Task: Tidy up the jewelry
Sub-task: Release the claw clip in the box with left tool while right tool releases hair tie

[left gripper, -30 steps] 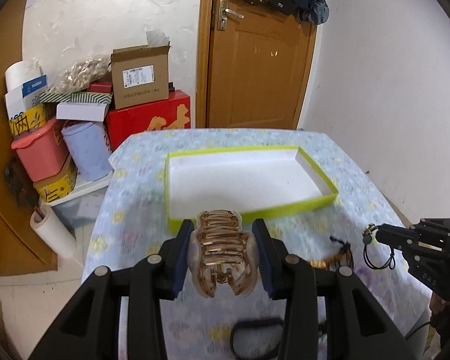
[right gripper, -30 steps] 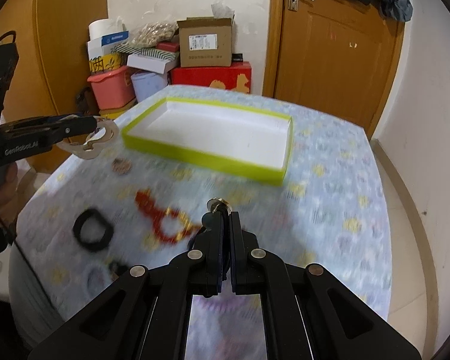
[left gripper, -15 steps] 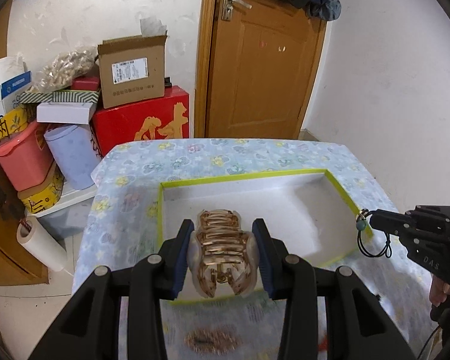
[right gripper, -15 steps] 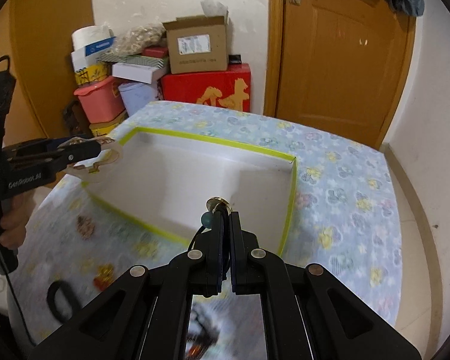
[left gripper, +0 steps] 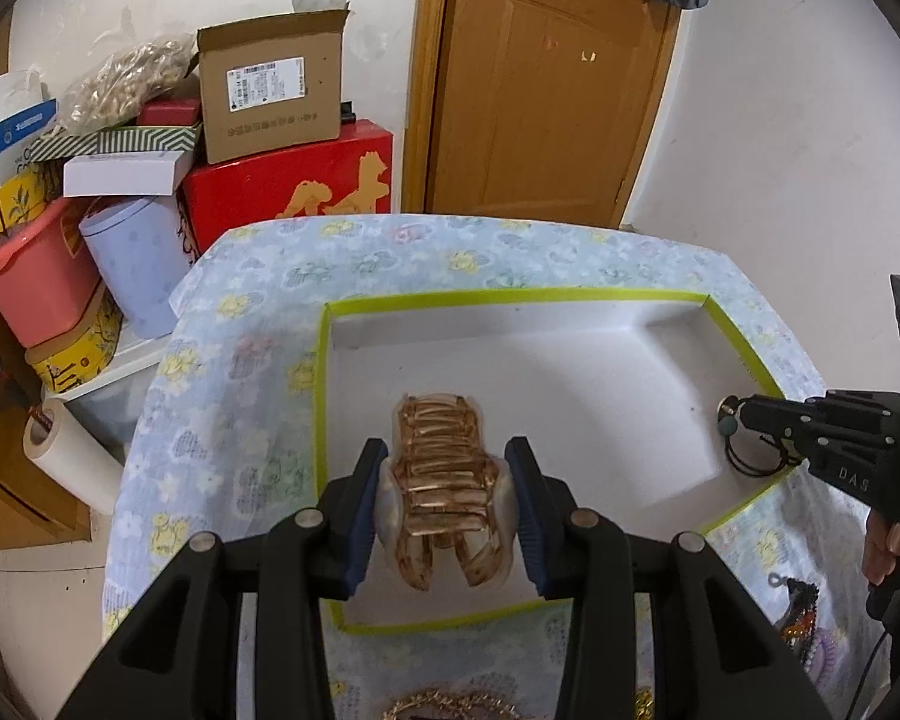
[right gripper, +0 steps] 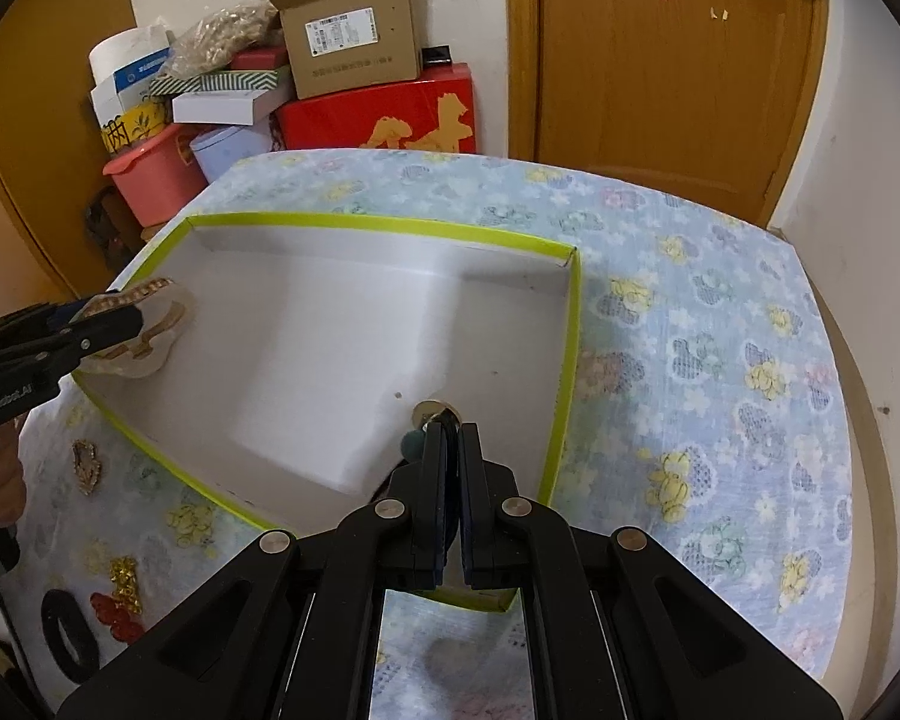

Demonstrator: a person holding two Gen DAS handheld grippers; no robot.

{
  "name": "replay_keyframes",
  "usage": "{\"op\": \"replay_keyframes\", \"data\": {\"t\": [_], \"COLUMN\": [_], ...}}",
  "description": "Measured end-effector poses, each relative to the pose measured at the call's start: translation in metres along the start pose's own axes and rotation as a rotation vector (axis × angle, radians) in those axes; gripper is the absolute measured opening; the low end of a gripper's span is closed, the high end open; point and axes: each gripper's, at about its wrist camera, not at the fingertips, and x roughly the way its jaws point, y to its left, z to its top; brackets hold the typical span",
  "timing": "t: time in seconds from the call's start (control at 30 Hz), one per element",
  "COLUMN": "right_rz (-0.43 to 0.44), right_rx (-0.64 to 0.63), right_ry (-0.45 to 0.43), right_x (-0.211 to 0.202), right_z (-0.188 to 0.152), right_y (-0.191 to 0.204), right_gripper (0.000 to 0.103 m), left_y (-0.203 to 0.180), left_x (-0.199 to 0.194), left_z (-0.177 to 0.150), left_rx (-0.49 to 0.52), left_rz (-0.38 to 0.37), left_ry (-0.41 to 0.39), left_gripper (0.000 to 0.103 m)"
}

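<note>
My left gripper (left gripper: 447,480) is shut on a translucent amber hair claw clip (left gripper: 444,480) and holds it over the near left part of the white tray with a lime-green rim (left gripper: 510,298). The clip also shows in the right wrist view (right gripper: 144,324). My right gripper (right gripper: 450,438) is shut on a black elastic hair tie with a gold bead and a teal bead (right gripper: 429,417), held over the tray's right side (right gripper: 573,324). In the left wrist view the right gripper (left gripper: 735,417) shows with the tie's loop (left gripper: 750,462) hanging below.
Loose pieces lie on the floral tablecloth (right gripper: 720,360): a gold brooch (right gripper: 85,462), a red and gold ornament (right gripper: 120,597), a black ring (right gripper: 66,630), a beaded piece (left gripper: 801,612). Boxes and tubs (left gripper: 150,150) are stacked beyond the table's left, a wooden door (left gripper: 546,78) behind.
Both grippers moved forward from above the tablecloth to over the tray, and lower. Each still holds its item.
</note>
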Motion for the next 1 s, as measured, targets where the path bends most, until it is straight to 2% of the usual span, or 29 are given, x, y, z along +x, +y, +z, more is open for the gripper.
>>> {"op": "replay_keyframes", "data": {"t": [0.33,0.5,0.57,0.63,0.77,0.83,1.0], "right_rz": [-0.022,-0.028,-0.04,-0.038,-0.04,-0.036,-0.036], "right_rx": [0.019,-0.004,-0.016,-0.023,-0.019,-0.015,-0.008], "right_ry": [0.012,-0.001,-0.011,-0.021,-0.031,-0.035,-0.044], "right_x": [-0.001,-0.007,-0.012,-0.015,-0.02,-0.022,-0.029], "right_z": [-0.003,-0.005,-0.006,-0.006,-0.007,-0.008,-0.012], "right_y": [-0.006,0.0,0.002,0.004,0.006,0.006,0.007], "right_gripper": [0.004,0.02,0.038,0.044,0.044,0.044,0.044], "left_y": [0.001,0.003,0.003,0.004,0.004,0.004,0.001], "left_x": [-0.004,-0.007,-0.008,-0.009,-0.011,-0.013,-0.017], "left_z": [-0.008,-0.012,-0.012,-0.014,-0.016,-0.017,-0.017], "left_rx": [-0.005,-0.01,-0.01,-0.013,-0.014,-0.007,0.005], "left_rz": [0.041,0.043,0.044,0.039,0.026,0.029,0.034], "left_ry": [0.007,0.004,0.002,0.004,0.003,0.001,-0.009], "left_gripper": [0.042,0.042,0.042,0.042,0.043,0.049,0.051]}}
